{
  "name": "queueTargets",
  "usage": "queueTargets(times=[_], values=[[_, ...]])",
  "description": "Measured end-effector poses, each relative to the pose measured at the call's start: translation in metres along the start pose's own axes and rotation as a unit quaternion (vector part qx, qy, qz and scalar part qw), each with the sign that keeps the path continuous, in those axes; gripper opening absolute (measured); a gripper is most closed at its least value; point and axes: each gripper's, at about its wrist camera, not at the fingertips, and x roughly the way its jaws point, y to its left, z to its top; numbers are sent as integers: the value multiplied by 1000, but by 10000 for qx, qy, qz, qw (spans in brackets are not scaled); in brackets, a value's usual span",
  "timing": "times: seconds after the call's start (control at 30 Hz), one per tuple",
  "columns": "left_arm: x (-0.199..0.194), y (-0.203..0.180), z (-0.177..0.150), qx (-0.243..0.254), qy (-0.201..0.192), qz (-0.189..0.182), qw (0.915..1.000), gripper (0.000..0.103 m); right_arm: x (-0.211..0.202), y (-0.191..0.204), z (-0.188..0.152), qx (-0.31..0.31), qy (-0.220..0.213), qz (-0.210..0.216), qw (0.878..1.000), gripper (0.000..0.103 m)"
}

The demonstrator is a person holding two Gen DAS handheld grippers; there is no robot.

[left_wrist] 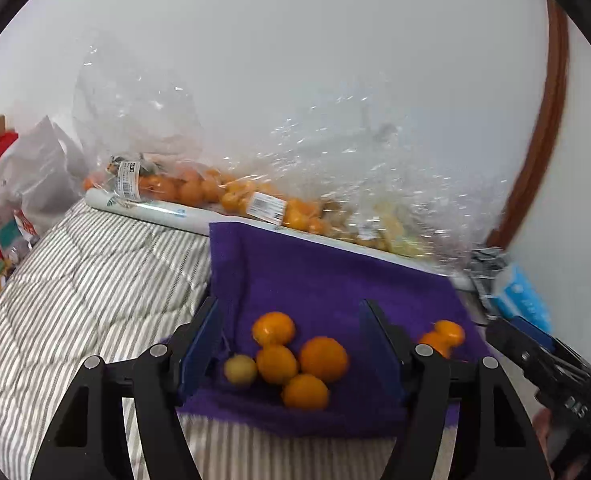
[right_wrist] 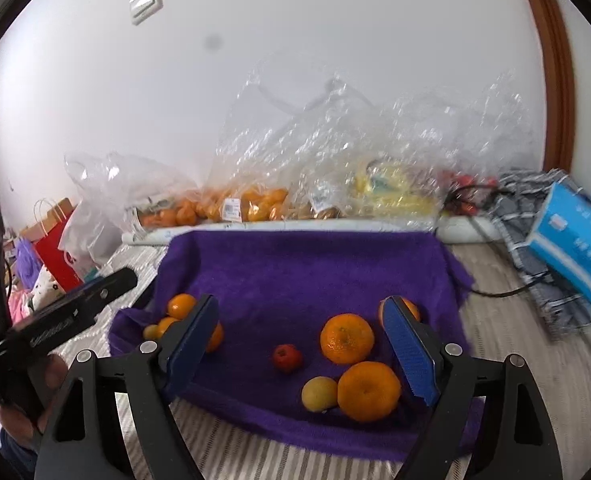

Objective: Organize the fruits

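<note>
Both grippers are held above a purple towel spread on a striped bed quilt. The left gripper is seen with its fingers spread and empty; a cluster of four mandarins and one small yellowish fruit lies on the towel between and below them. The right gripper is likewise spread and empty, with two larger mandarins, a small yellow fruit and a small red fruit lying between its fingers. The fruit appears to be gathered into two heaps, probably so that kinds are sorted apart. Beyond the fingers, against the wall, clear plastic bags are seen holding more mandarins and, further right, what looks like bananas.
</note>
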Motion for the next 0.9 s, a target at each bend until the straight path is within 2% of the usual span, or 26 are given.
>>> queueTargets(times=[0.13,0.23,0.33,0.37,0.53,0.67,0.9], values=[[-32,-8,-3,238,0,19,9997,68,-37,15,0,15,-22,-288,9996,84],[-56,-12,-11,336,164,16,9993,68,-66,27,-8,73,-46,-384,9992,85],[-78,-15,-20,510,203,84,9985,68,-100,39,-19,61,-265,-486,9984,97],[-86,-15,-23,523,172,148,9984,68,-115,43,-24,63,-385,-556,9977,97],[-120,-14,-34,449,247,-3,9987,74,-157,55,-38,72,-534,-696,9961,103],[-153,-18,-39,512,92,42,9986,88,-187,65,-49,-3,-591,-861,9945,103],[-192,-32,-44,658,-168,99,9976,93,-231,67,-57,183,-712,-890,9933,103]])
